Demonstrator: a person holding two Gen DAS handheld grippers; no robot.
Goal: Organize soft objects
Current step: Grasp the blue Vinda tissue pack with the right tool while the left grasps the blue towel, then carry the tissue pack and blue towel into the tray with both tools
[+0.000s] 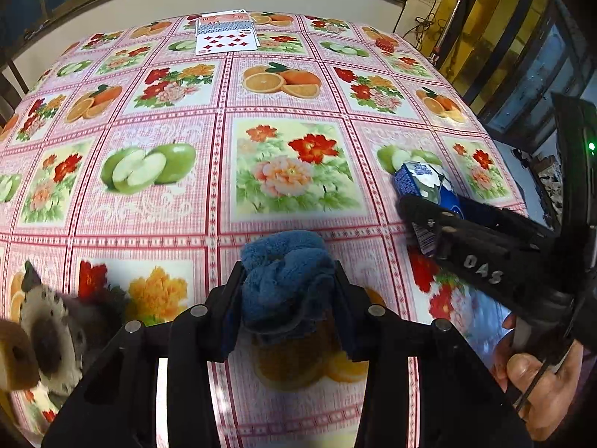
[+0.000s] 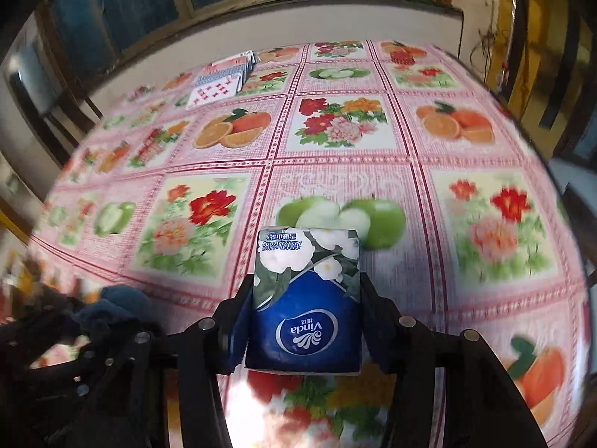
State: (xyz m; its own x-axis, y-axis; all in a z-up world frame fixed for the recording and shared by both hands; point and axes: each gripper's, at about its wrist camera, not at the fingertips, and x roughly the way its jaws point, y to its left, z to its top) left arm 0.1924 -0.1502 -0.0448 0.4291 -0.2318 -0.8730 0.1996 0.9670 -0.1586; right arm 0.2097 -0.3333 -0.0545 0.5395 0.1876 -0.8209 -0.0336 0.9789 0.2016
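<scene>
A bunched blue fleece cloth [image 1: 287, 272] is pinched between the fingers of my left gripper [image 1: 289, 276], held just above the flowered tablecloth. My right gripper [image 2: 306, 291] is shut on a blue Vinda tissue pack [image 2: 308, 298] with white flowers printed on it. In the left wrist view the same tissue pack [image 1: 423, 183] and right gripper [image 1: 429, 209] appear at the right, gripped by a person's hand [image 1: 541, 380]. The right wrist view shows the blue cloth [image 2: 112, 306] and left gripper [image 2: 100, 317] low at the left. A grey plush toy [image 1: 52, 332] lies at the left edge.
The table [image 1: 224, 112] carries a pink cloth printed with fruit and flowers. Playing cards [image 1: 225, 33] are spread at its far edge, near a small red object [image 1: 385, 44]. A tan spongy object [image 1: 15, 358] sits beside the plush. Beyond the table's right edge stands dark furniture [image 1: 522, 74].
</scene>
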